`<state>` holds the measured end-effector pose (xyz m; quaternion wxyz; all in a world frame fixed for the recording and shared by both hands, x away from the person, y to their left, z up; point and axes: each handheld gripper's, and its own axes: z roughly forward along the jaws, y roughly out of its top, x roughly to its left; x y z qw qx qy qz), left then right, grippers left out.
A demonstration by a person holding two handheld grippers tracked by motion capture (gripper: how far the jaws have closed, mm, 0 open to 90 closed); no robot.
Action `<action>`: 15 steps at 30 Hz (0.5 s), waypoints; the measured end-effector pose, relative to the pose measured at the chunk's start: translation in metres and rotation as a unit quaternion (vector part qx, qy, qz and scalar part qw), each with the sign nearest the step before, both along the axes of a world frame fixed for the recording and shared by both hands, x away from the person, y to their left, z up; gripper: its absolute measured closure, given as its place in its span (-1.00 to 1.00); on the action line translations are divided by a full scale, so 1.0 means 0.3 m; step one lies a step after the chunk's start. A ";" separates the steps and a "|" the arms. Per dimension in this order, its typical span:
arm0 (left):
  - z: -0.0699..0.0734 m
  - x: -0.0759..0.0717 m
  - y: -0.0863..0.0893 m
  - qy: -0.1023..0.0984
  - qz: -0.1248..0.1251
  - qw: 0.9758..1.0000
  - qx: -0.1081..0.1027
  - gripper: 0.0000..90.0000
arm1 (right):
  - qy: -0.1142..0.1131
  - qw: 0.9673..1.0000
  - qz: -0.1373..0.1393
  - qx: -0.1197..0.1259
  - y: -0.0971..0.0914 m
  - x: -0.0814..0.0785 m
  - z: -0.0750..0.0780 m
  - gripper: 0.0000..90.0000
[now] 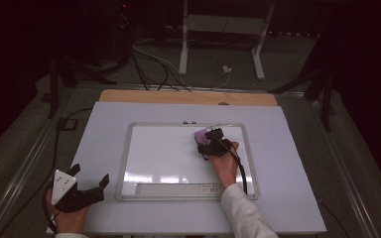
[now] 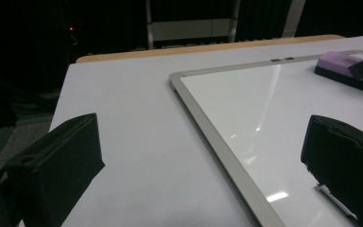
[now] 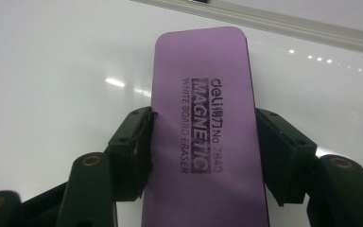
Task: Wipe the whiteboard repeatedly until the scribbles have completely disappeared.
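A: Purple foam eraser, lettering reads "MAGNETIC WHITE BOARD ERASER". It lies flat on the whiteboard, near the board's far edge and toward its right end.

B: Right claw?

A: Clenched on the eraser. One jaw presses each long side, about midway along the body, as the right gripper view shows it. From the high view the right claw sits over the eraser with the hand just behind it, nearer the board's front edge.

B: And the left?

A: Left claw is released, jaws spread and holding nothing. It rests off the board's left front corner, over the pale table. In the left gripper view the board's metal frame runs between its jaws, and the eraser lies well apart, at the far side of the board.

B: Marks left on the board?

A: None that I can make out; the surface looks clean and glossy, with lamp glare only.

B: Step in hand?

A: My reading: wiping, with the eraser gripped and seated on the surface. Next move calls for steady downward pressure and a flat sweep back across the board, with the felt face kept level so the grip does not tilt the eraser. Left claw could brace the frame if the board slides.
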<state>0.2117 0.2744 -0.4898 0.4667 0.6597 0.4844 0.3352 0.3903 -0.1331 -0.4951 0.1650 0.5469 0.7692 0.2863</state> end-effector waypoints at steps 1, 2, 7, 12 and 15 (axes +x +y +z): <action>0.000 0.000 0.000 0.000 0.000 1.000 0.000 -0.99 | -0.001 1.000 -0.004 -0.002 -0.010 -0.003 0.001 -0.09; 0.000 0.000 -0.001 0.000 0.000 1.000 0.000 -0.99 | -0.001 1.000 -0.006 -0.004 -0.019 -0.006 0.001 -0.09; -0.001 0.000 -0.001 0.001 0.001 1.000 0.000 -0.99 | -0.003 1.000 -0.014 -0.011 -0.063 -0.020 0.004 -0.09; -0.001 0.001 -0.004 0.001 0.000 1.000 0.001 -0.99 | -0.002 1.000 -0.023 -0.007 -0.102 -0.027 0.004 -0.09; -0.001 0.001 -0.003 0.001 0.001 1.000 0.000 -0.99 | -0.002 1.000 -0.025 -0.009 -0.115 -0.030 0.005 -0.09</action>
